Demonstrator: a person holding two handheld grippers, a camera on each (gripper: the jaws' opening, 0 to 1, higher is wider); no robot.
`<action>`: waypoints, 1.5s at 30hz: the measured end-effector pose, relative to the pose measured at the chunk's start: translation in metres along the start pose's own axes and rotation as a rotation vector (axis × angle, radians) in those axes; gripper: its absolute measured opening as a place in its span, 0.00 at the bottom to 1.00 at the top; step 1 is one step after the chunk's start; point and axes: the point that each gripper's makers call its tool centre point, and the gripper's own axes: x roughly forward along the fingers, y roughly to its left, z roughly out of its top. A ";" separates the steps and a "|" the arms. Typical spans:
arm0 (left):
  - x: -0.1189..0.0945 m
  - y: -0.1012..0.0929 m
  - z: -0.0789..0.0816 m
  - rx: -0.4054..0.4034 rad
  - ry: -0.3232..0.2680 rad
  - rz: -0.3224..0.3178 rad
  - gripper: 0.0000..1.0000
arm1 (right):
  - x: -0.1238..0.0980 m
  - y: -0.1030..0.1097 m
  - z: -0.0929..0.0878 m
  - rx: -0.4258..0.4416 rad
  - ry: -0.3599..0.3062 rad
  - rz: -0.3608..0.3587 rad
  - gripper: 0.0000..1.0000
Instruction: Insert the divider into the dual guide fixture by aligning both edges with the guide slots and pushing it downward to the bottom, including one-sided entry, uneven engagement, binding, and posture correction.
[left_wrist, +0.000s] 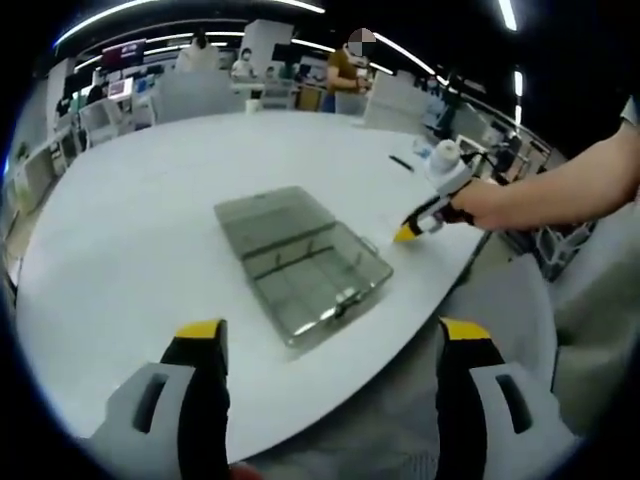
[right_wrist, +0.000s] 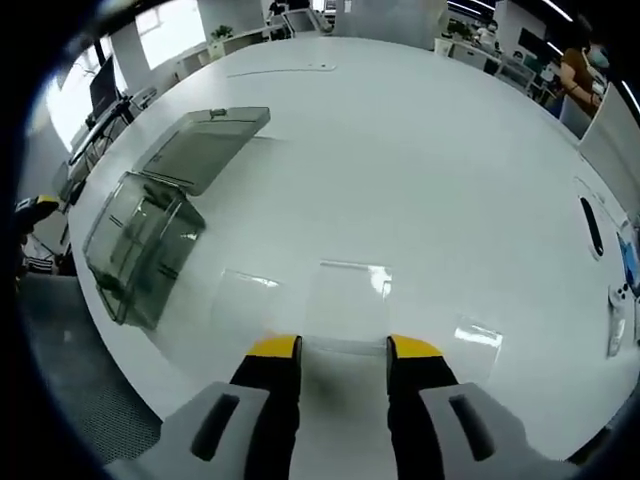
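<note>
In the left gripper view the left gripper (left_wrist: 330, 345) hangs over the near edge of the white table (left_wrist: 130, 210), its yellow-tipped jaws spread wide with nothing between them. Ahead of them, a little right of centre, lies the clear fixture box (left_wrist: 300, 262), lid folded back flat, thin ribs visible inside the tray. Farther right the right gripper (left_wrist: 408, 233), held by a person's hand, points down at the table just off the box's corner.

In the right gripper view the box (right_wrist: 150, 235) sits at the left near the table (right_wrist: 420, 140) edge, its lid (right_wrist: 208, 146) lying open beyond it. Just ahead of the right gripper's (right_wrist: 342, 348) jaws, which stand narrowly apart, several clear flat panels lie on the table; the nearest, likely the divider (right_wrist: 348, 295), reaches toward the jaw tips, though I cannot tell whether they touch it.

The divider looks thin, stiff, light and slick, hard to see against the white top. It probably wants pinching by one edge, near the middle, so both side edges stay free for the slots.
</note>
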 end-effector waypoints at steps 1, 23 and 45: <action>0.000 0.000 0.000 0.002 0.000 -0.002 0.83 | -0.001 0.000 0.002 0.007 -0.010 0.004 0.28; 0.001 -0.005 0.001 0.010 -0.006 -0.009 0.84 | 0.001 0.001 -0.001 -0.014 0.036 0.026 0.28; 0.001 -0.007 0.004 0.011 -0.018 -0.014 0.84 | -0.013 0.004 0.001 0.010 -0.007 0.050 0.28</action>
